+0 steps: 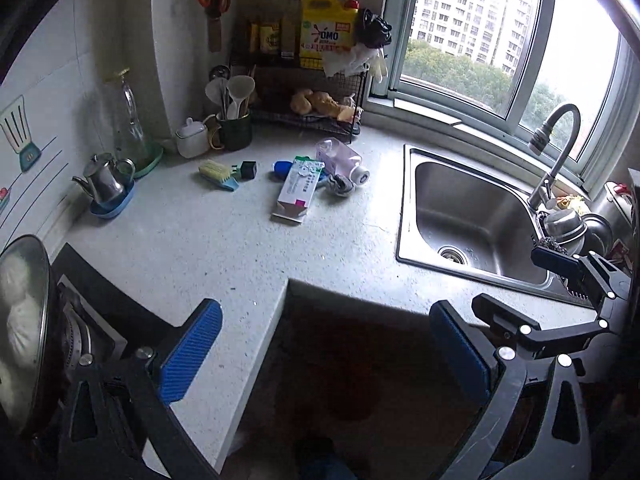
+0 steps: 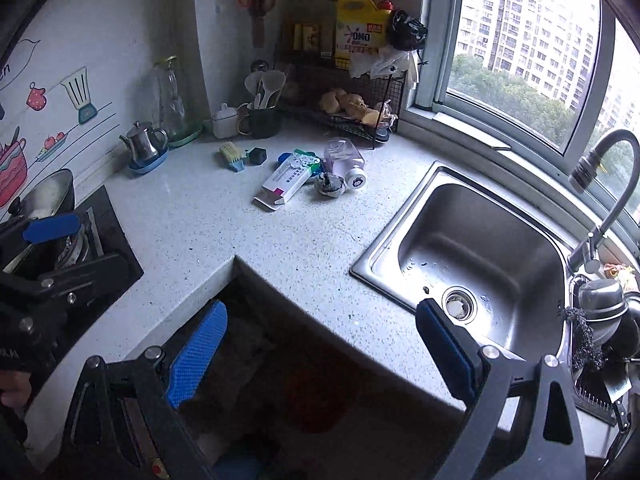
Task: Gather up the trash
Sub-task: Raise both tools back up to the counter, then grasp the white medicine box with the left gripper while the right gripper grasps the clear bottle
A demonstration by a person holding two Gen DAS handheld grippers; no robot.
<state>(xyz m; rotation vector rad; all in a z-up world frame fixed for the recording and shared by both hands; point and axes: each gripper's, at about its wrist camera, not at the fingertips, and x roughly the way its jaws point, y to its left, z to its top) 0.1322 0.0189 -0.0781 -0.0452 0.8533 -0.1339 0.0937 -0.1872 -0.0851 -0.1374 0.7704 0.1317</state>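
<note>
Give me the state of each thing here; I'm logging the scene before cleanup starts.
left gripper: open, empty
right gripper: open, empty
carton: lying flat, end flap open
clear bottle: on its side, capped
sink: no dishes in it
faucet: no water running

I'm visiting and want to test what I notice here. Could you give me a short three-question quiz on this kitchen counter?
1. True or false: the sink is full of dishes.
2. Which lies nearest the counter's front edge: A) the scrub brush, B) the white carton, C) the clear bottle?
3. How do the jaws of the left gripper and right gripper stand?

Key: 1 false, its basin is bare. 2 B. 3 Both wide apart, holding nothing.
</note>
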